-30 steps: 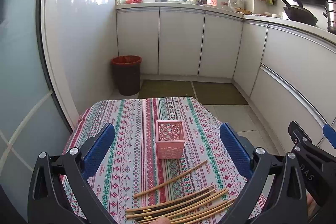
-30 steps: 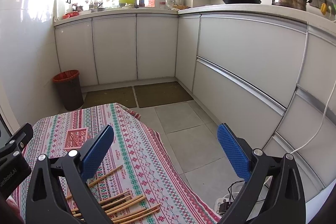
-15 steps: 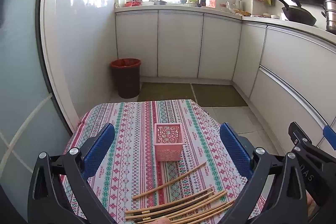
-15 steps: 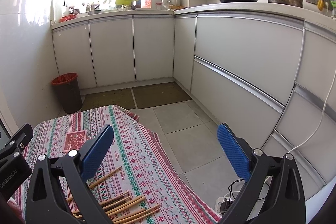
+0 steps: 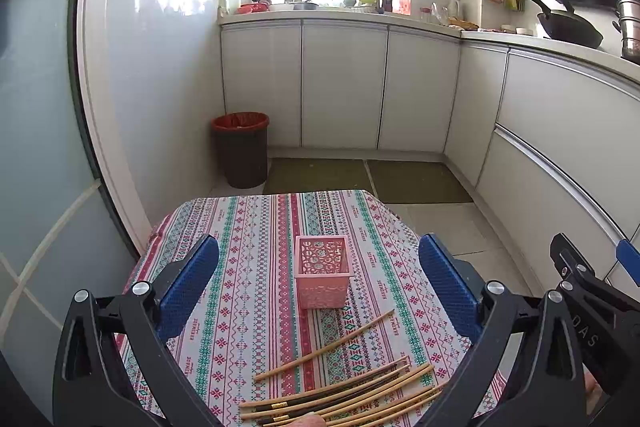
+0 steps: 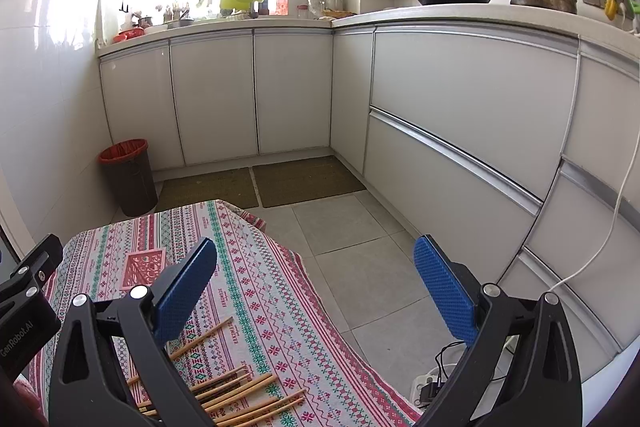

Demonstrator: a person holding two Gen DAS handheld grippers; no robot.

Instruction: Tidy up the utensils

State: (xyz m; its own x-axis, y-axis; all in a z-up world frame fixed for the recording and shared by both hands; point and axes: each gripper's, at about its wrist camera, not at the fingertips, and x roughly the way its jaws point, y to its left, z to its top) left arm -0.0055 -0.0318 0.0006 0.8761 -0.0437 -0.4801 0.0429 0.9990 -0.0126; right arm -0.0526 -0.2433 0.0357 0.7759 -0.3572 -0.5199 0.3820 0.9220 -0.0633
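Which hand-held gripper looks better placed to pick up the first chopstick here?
Probably the left hand-held gripper: open, with the chopsticks and pink basket centred ahead. The right hand-held gripper, also open, points past the table edge toward the floor.

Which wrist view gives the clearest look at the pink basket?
The left wrist view: the pink basket stands upright mid-frame on the striped tablecloth, open top and front wall unobstructed. In the right wrist view it sits at the left edge, partly hidden behind the right gripper's left finger.

Left view: above tabletop [image 5: 256, 227] near edge, facing cabinets. Right view: further right, angled over floor. Shared: pink basket [image 5: 322, 277], chopsticks [image 5: 340, 387].
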